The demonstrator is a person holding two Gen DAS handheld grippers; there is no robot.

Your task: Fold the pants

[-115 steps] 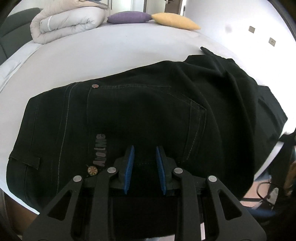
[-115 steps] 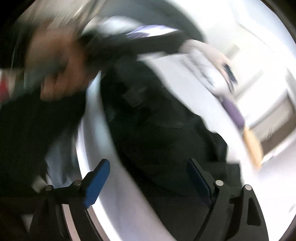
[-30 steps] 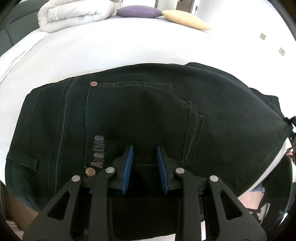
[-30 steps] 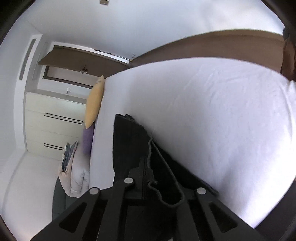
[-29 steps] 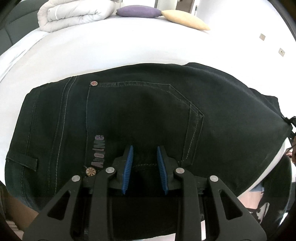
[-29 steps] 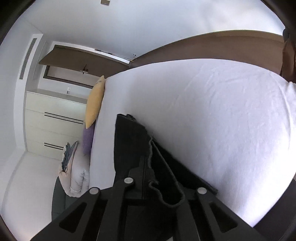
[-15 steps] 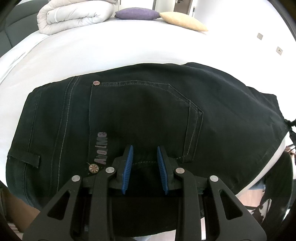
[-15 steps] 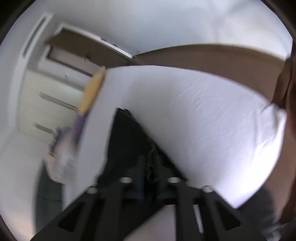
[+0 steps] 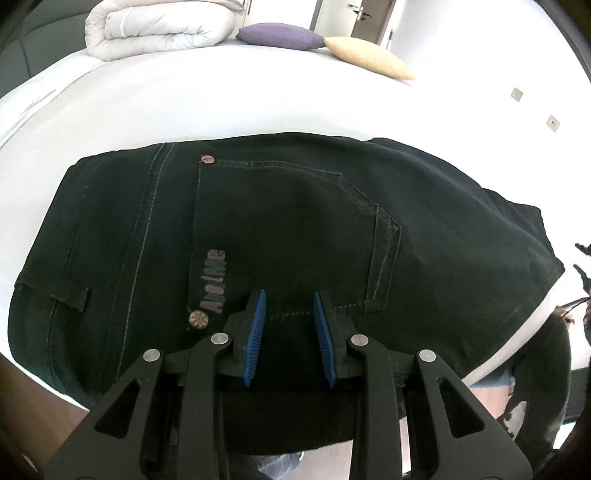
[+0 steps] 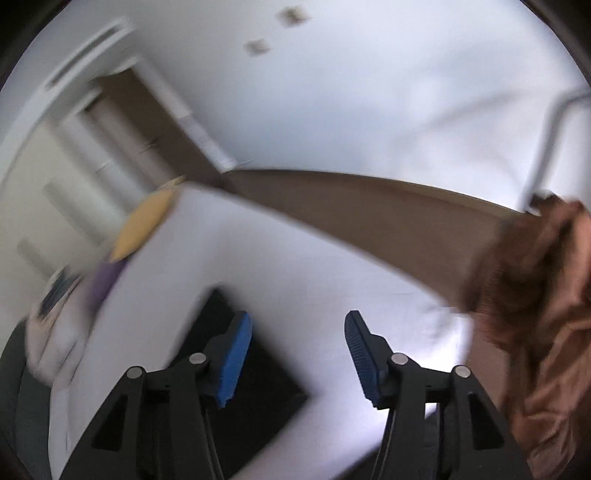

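Black jeans (image 9: 295, 221) lie folded on the white bed (image 9: 184, 103), back pocket and a pink label facing up, their near edge hanging over the bed's side. My left gripper (image 9: 288, 321) sits at that near edge below the pocket. Its blue pads stand narrowly apart with a ridge of dark fabric pinched between them. In the blurred right wrist view my right gripper (image 10: 295, 354) hovers above the bed, jaws opening, nothing between them. A corner of the jeans (image 10: 258, 398) lies under its left finger.
A rolled duvet (image 9: 159, 29), a purple pillow (image 9: 277, 35) and a yellow pillow (image 9: 365, 61) line the bed's far end. Brown cloth (image 10: 535, 295) hangs at the right edge of the right wrist view. Wooden floor (image 10: 369, 206) runs beyond the bed.
My right gripper let go of the jeans' edge, rose and rolled, and its jaws spread apart. The left gripper drew back slightly, still on the fabric.
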